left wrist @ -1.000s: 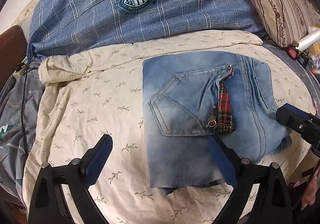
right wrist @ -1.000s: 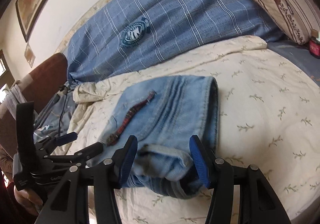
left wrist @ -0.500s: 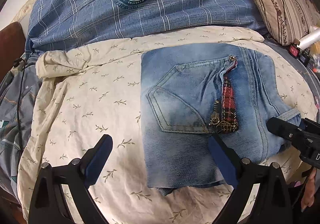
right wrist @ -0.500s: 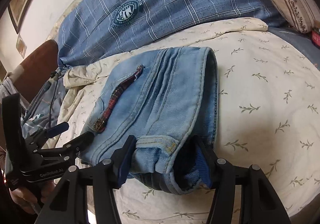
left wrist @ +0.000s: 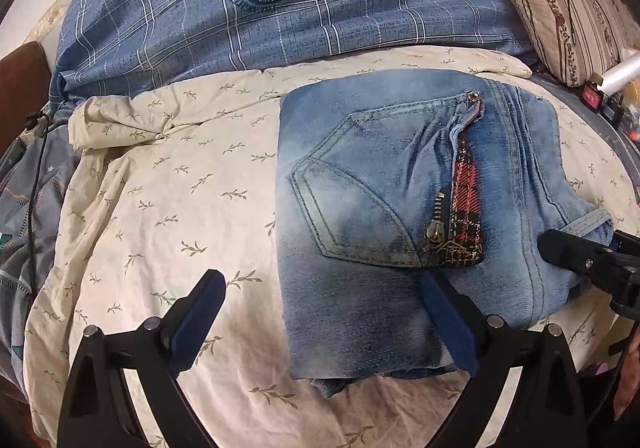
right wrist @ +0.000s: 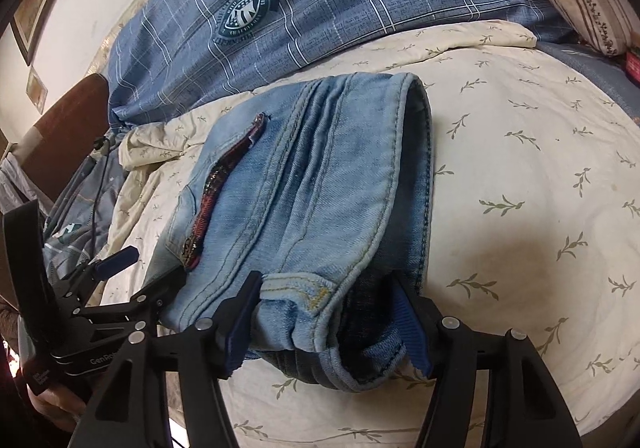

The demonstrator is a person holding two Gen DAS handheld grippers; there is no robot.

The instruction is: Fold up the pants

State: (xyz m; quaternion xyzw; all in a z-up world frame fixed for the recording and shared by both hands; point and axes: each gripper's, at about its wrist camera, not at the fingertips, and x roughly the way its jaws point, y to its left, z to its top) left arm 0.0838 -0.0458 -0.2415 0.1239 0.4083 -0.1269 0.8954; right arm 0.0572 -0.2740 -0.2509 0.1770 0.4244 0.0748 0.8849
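Observation:
The light blue denim pants (left wrist: 384,207) lie folded into a compact block on the cream leaf-print sheet (left wrist: 160,187), back pocket and red plaid zipper strip (left wrist: 464,203) facing up. My left gripper (left wrist: 320,324) is open, its right finger over the block's near edge, its left finger over the sheet. My right gripper (right wrist: 324,324) is open, its fingers on either side of the waistband corner (right wrist: 296,288) of the pants (right wrist: 320,187). It also shows at the right edge of the left wrist view (left wrist: 576,256).
A blue plaid duvet (left wrist: 280,7) with a round badge lies behind the pants. A striped pillow (left wrist: 568,15) sits at the back right, with small bottles (left wrist: 600,87) beside it. A brown headboard (right wrist: 68,127) and grey bedding (left wrist: 24,207) are at the left.
My right gripper has moved in onto the waistband corner, which now sits between its fingers. My left gripper has shifted slightly closer to the block's near edge.

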